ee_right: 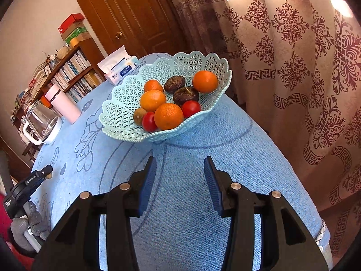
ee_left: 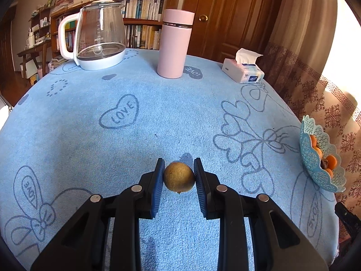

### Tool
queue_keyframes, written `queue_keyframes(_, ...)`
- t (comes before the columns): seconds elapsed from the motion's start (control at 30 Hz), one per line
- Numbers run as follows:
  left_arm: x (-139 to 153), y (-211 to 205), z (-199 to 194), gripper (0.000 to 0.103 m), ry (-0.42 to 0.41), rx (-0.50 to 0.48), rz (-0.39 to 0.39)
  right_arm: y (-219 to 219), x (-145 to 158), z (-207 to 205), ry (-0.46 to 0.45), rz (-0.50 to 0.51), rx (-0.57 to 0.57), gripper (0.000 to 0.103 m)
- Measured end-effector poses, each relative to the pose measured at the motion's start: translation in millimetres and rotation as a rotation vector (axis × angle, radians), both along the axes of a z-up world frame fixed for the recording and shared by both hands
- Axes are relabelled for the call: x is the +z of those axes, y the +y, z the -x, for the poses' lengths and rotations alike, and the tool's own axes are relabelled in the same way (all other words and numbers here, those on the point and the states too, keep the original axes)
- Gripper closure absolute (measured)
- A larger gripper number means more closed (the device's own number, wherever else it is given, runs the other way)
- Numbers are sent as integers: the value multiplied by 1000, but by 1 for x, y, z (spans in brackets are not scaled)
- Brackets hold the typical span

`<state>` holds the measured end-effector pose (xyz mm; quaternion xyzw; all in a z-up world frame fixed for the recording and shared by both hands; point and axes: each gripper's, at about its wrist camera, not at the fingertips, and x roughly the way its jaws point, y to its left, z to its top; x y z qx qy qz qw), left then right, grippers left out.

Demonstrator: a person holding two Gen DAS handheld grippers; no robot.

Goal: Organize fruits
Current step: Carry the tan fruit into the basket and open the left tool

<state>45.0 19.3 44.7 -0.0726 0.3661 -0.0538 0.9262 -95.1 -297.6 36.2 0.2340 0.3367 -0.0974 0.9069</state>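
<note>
A glass kettle (ee_left: 99, 38) with a white handle stands at the far left of the counter (ee_left: 158, 117), which is covered with a light blue cloth printed with hearts. A pink flask (ee_left: 173, 43) stands upright to its right, well apart from it. Farther right lies a tissue pack (ee_left: 243, 71) near the counter's edge. Behind are a bookshelf (ee_left: 144, 13), a wooden door (ee_left: 230, 13) and patterned curtains (ee_right: 293, 67).

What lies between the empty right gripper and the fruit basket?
Only bare blue tablecloth lies between the right gripper and the basket, as the right wrist view shows.
</note>
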Motion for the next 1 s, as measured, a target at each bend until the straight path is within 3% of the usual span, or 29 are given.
queue_keyframes(0.57, 46, -135, -1, 76, -66, -309, -4, 3, -10, 1, -22, -75, 60, 57)
queue_keyframes(1.0, 53, -239, 4, 76, -1, -634, 41, 3, -13, 2, -34, -103, 72, 57)
